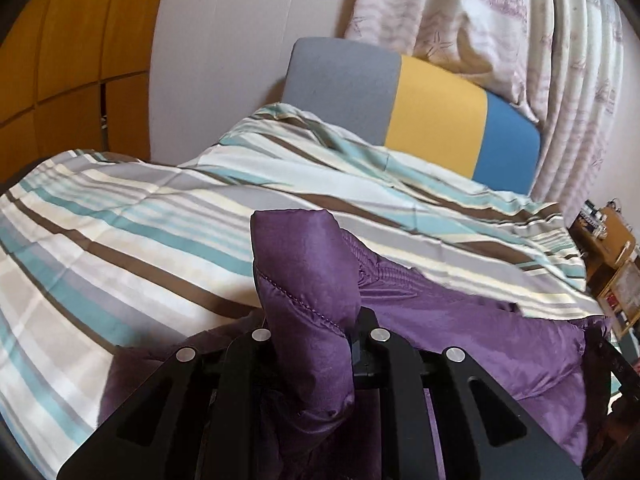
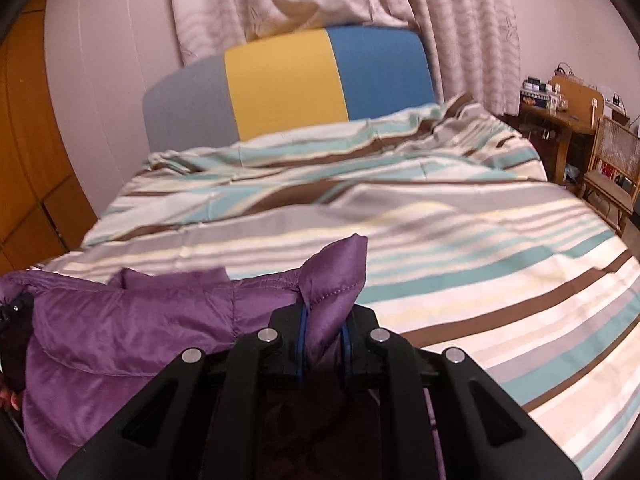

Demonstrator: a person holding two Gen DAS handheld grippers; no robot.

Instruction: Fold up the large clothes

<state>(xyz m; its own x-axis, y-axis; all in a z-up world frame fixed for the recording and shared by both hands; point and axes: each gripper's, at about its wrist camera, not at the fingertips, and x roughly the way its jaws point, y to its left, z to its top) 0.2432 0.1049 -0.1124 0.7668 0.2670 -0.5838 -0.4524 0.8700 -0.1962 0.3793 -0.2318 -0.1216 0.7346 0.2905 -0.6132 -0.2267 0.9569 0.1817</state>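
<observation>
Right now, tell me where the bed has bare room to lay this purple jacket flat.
Free: the striped duvet between the purple jacket and the rumpled bedding below the headboard. Crowded: the near edge, where the jacket is bunched and both the left tool and right tool clamp it.

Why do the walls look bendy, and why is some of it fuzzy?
Left wrist view: the fisheye lens bows the wall and wardrobe; the purple jacket in the left gripper looks sharp. Right wrist view: same bending, dark corners, and the striped bedcover beyond the right gripper is smeared.
</observation>
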